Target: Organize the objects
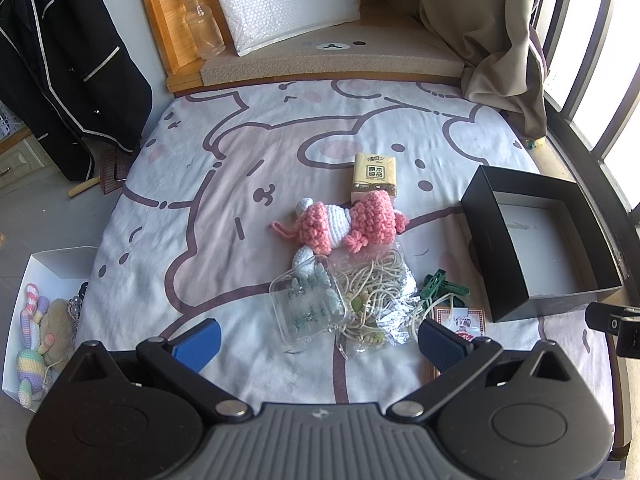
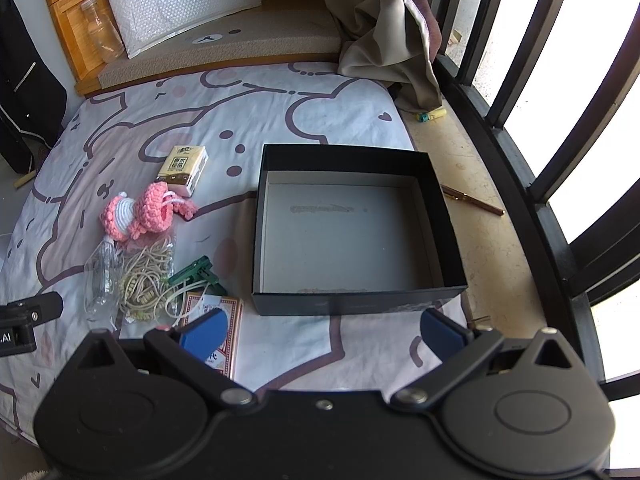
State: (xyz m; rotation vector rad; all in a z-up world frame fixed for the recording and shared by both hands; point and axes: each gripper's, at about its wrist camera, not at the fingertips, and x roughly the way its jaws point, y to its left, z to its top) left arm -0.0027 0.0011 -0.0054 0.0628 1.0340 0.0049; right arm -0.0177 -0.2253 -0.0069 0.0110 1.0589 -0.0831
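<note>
On the bed sheet lie a pink crochet doll [image 1: 340,224] [image 2: 138,212], a yellow tissue pack [image 1: 374,176] [image 2: 184,168], a clear plastic case [image 1: 306,304] [image 2: 102,276], a bag of beige cords [image 1: 376,296] [image 2: 146,280], a green clip [image 1: 442,286] [image 2: 196,274] and a red card box [image 1: 460,320] [image 2: 232,312]. An empty black box [image 1: 492,248] [image 2: 352,300] stands at the right. My left gripper [image 1: 318,338] is open and empty just before the clear case. My right gripper [image 2: 322,332] is open and empty before the black box.
A white box [image 1: 24,308] of soft toys sits on the floor at the left. A dark jacket [image 1: 60,60] hangs at the far left. A bottle [image 1: 202,20], bubble mailer [image 1: 280,0] and curtain [image 1: 480,20] are behind the bed. A pen [image 2: 472,200] lies on the window ledge.
</note>
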